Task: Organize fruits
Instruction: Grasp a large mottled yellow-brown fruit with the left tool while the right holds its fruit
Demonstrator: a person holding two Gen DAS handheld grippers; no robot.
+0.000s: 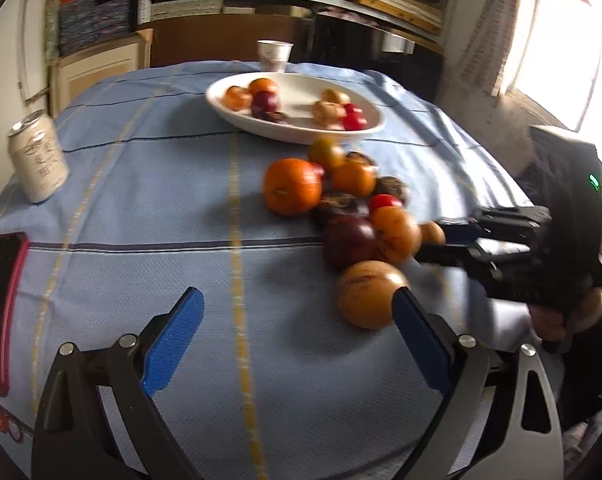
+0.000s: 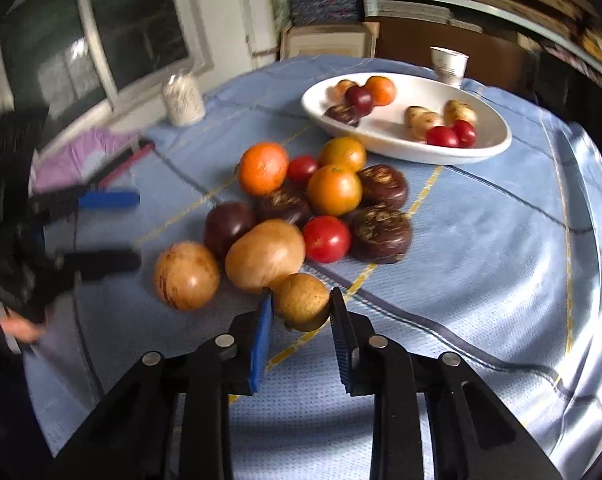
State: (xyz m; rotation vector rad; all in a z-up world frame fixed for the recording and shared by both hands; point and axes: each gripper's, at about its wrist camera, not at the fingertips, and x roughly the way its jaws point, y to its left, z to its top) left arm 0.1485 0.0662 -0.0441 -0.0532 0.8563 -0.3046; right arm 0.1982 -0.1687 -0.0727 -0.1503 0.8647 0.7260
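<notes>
Right now your right gripper clasps a small brown fruit at the near edge of the fruit pile on the counter. Your left gripper is spread wide beside a tan fruit. Beyond the pile, the white bowl holds more fruit.

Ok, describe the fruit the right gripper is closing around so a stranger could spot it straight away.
Start at the white oval plate on the blue tablecloth, then come down to the loose fruit pile in front of it. At the pile's near edge, between the fingers of the right gripper, sits the small brown fruit: duller and smaller than the two smooth tan fruits beside it.
</notes>
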